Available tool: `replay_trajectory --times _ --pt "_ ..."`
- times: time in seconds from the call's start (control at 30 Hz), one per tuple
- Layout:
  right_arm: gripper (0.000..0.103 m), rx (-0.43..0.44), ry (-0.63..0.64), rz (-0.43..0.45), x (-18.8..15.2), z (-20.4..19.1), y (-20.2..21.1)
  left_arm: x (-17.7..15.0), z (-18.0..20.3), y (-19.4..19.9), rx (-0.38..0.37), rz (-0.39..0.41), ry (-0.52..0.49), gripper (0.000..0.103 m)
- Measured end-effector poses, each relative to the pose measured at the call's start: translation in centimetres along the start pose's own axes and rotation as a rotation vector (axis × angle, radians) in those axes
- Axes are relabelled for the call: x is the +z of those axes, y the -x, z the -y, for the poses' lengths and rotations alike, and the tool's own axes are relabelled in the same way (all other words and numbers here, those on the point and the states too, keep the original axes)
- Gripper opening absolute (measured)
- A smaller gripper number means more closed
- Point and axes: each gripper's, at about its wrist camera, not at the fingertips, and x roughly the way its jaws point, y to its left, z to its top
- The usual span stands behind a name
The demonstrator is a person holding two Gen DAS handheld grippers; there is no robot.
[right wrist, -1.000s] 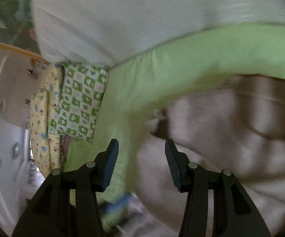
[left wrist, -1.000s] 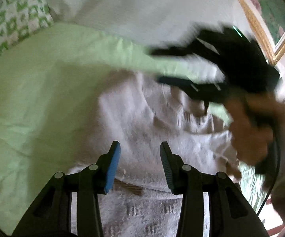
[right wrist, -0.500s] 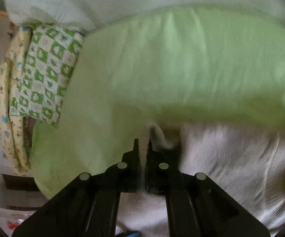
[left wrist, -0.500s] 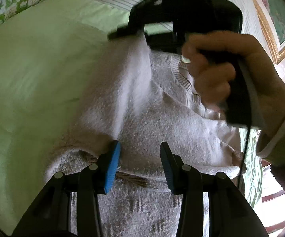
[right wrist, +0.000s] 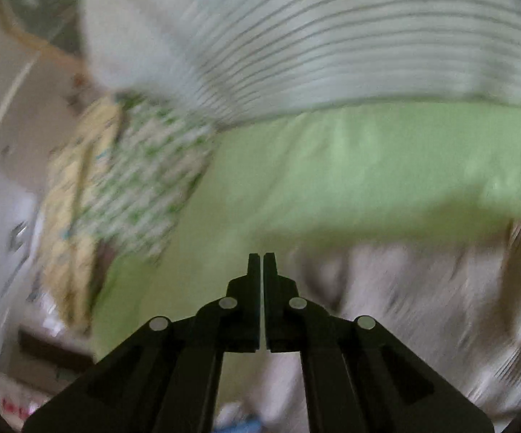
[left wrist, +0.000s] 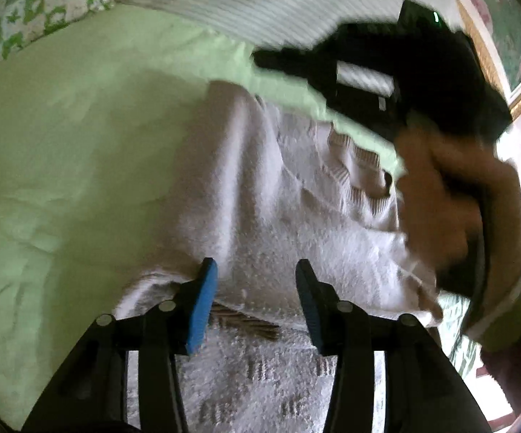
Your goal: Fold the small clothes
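Observation:
A small off-white knitted sweater [left wrist: 260, 195] lies on the light green bed sheet [left wrist: 62, 144], its left sleeve folded over the body and the ribbed collar toward the far right. My left gripper [left wrist: 257, 281] is open, low over the sweater's lower part, with nothing between its blue pads. My right gripper [right wrist: 262, 263] is shut and empty, raised above the sheet to the left of the sweater [right wrist: 423, 306], which is blurred there. In the left wrist view the right gripper [left wrist: 282, 61] hovers above the collar end, held by a hand.
A white striped pillow [right wrist: 332, 36] lies along the far side of the bed. A green-and-white checked cushion [right wrist: 141, 180] and a yellow patterned cloth [right wrist: 69, 198] sit at the bed's left end. A gold-framed picture [left wrist: 506, 29] hangs on the wall.
The right gripper held the sleeve, laid it over the sweater's body, let it go and lifted away, jaws shut again. The left gripper stayed open in place.

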Motion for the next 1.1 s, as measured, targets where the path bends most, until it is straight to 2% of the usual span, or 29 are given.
replay_trajectory --times 0.03,0.07,0.13,0.17,0.27,0.3,0.37,0.43,0.53,0.57,0.6,0.67,0.73,0.77,0.83,0.9,0.93,0.97,1.03,1.1 --pt "0.003 0.024 -0.001 -0.062 -0.8 -0.2 -0.9 0.2 -0.3 -0.1 -0.004 -0.009 0.007 0.050" --pt "0.003 0.002 0.004 -0.100 -1.3 -0.4 -2.0 0.1 -0.7 -0.5 0.003 -0.026 0.013 0.050" --pt "0.003 -0.157 -0.002 -0.135 -1.5 0.7 -4.3 0.1 -0.8 -1.2 0.018 -0.033 0.016 0.050" --pt "0.003 -0.224 -0.056 -0.113 -1.2 2.3 -5.3 0.0 -1.0 -1.5 0.022 -0.044 0.011 0.049" --pt "0.001 -0.199 -0.190 0.023 -0.2 4.9 -5.1 -0.1 -0.8 -1.4 0.044 -0.054 -0.022 0.049" --pt "0.001 -0.231 -0.196 0.067 0.0 4.7 -4.4 0.0 -0.8 -1.2 0.048 -0.055 -0.027 0.049" --pt "0.001 -0.222 -0.179 0.108 -0.4 3.4 -2.7 -0.2 -0.8 -0.6 0.058 -0.053 -0.025 0.050" --pt "0.001 -0.198 -0.122 0.110 -1.5 1.7 -0.9 -0.6 -1.2 0.2 0.077 -0.055 -0.012 0.051" --pt "0.003 -0.161 -0.045 0.095 -5.6 -0.4 2.5 -1.4 -2.2 1.1 0.077 -0.064 0.017 0.053" --pt "0.008 -0.185 -0.033 0.085 -7.1 -0.4 3.6 -1.7 -2.2 1.2 0.082 -0.068 0.018 0.053" --pt "0.022 -0.250 -0.028 0.072 -9.0 0.1 4.6 -2.1 -2.5 1.3 0.095 -0.077 0.014 0.053" --pt "0.039 -0.430 -0.051 0.051 -12.2 2.3 6.5 -2.7 -2.7 1.3 0.110 -0.090 0.002 0.053" --pt "0.039 -0.544 -0.120 0.068 -14.6 4.7 8.6 -3.2 -2.7 1.8 0.119 -0.099 -0.009 0.053" --pt "0.039 -0.570 -0.183 0.091 -15.8 5.8 10.2 -3.4 -2.6 2.1 0.121 -0.101 -0.017 0.053" --pt "0.039 -0.541 -0.284 0.176 -17.9 6.6 13.8 -4.0 -2.5 3.5 0.125 -0.102 -0.047 0.055" --pt "0.040 -0.583 -0.314 0.229 -20.0 6.0 16.9 -4.9 -2.5 4.7 0.133 -0.108 -0.069 0.061" --pt "0.042 -0.565 -0.322 0.256 -21.0 5.5 18.1 -5.3 -2.5 5.2 0.132 -0.111 -0.074 0.061" --pt "0.048 -0.547 -0.333 0.282 -22.3 4.9 19.5 -5.5 -2.3 5.2 0.129 -0.115 -0.079 0.062" --pt "0.057 -0.558 -0.335 0.308 -24.5 3.8 21.5 -6.6 -2.4 6.1 0.126 -0.135 -0.090 0.063" --pt "0.057 -0.573 -0.337 0.327 -26.5 3.6 23.7 -7.9 -2.6 7.0 0.123 -0.154 -0.104 0.063"
